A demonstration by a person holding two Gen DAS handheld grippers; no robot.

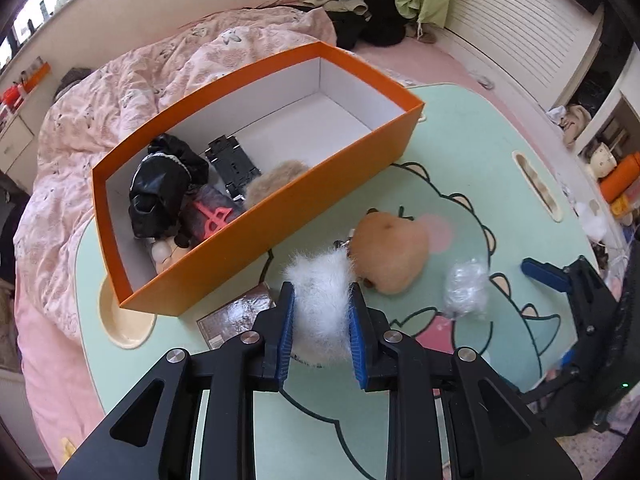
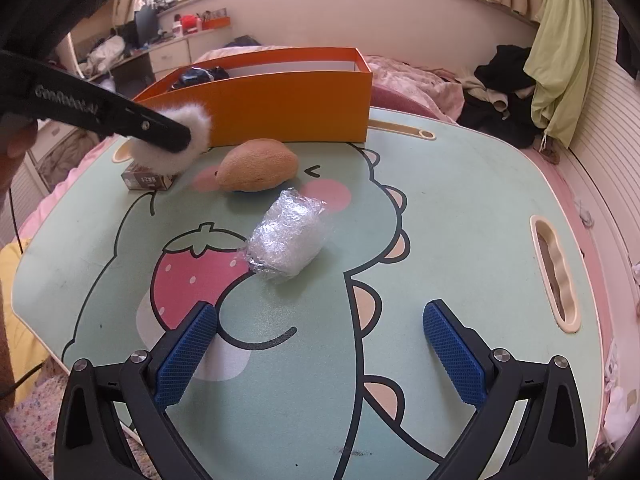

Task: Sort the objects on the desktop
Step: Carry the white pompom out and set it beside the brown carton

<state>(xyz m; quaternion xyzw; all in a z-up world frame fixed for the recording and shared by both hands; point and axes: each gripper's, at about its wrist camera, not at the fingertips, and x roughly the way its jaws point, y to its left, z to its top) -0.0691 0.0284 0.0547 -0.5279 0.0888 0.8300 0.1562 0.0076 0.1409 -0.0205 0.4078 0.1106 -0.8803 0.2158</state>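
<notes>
The left gripper [image 1: 322,312] squeezes a white fluffy ball [image 1: 320,304] between its blue fingers [image 1: 285,334]. From the right wrist view, the ball is up off the table [image 2: 460,208], over a small brown box [image 2: 146,180] and close to the front wall of the orange box [image 2: 288,104]. A tiny silver clip joins the fluffy ball to the top end of it, near a tan plush toy [image 1: 390,254].

The tan plush toy lies on the green table, just in front of the orange box. A clear crinkly plastic wrap bundle [image 2: 286,240] lies on the table too, a little nearer to the right gripper [image 2: 320,356]. The small brown box sits on the table near the left corner of the orange box.

The orange box stands on the table at its far edge. Inside it, at one end, there is a black shiny thing [image 1: 164,188], a flat black part [image 1: 234,162], a dark cloth with a pink mark [image 1: 212,216], a brown fuzzy thing [image 1: 276,178] and a small white ball [image 1: 162,252]. The other end of the box is bare white.

The right gripper has its blue fingers spread wide apart with nothing between them. It hangs over the table, near the strawberry picture [image 2: 192,276].

A bed with a pink blanket [image 1: 120,92] is behind the table.
</notes>
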